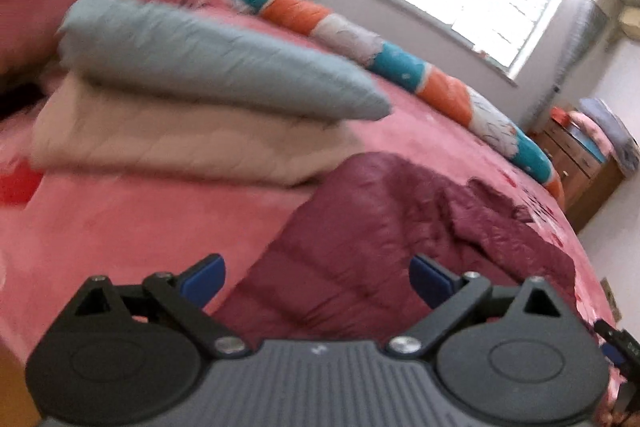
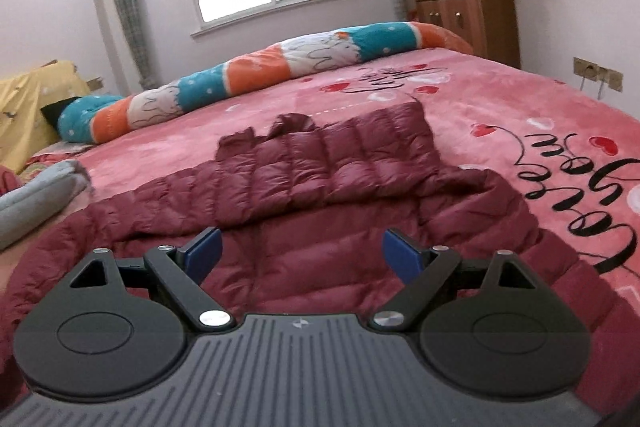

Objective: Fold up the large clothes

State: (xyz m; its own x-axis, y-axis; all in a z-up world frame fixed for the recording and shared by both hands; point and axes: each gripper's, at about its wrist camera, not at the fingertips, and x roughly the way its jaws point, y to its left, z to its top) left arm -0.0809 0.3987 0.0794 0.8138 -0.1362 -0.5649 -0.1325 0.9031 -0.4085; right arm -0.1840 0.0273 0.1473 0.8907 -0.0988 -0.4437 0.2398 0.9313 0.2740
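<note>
A maroon jacket (image 2: 320,187) lies spread and rumpled on the pink bed (image 2: 500,115), one quilted panel folded over its middle. The right tool (image 2: 302,253) hovers above the jacket's near edge, its blue fingers (image 2: 204,251) wide apart and gripping nothing. The left tool (image 1: 318,277) is also spread apart and empty, over the jacket's end. Beside it sit folded blankets (image 1: 192,115); a striped bolster (image 2: 248,75) lies beyond.

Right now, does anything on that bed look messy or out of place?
Only the maroon puffer jacket: it sprawls rumpled across the pink bedspread, one part flopped crookedly over the rest, unlike the neatly folded grey and cream stack beside it. Both grippers, left and right, are open and empty.
</note>
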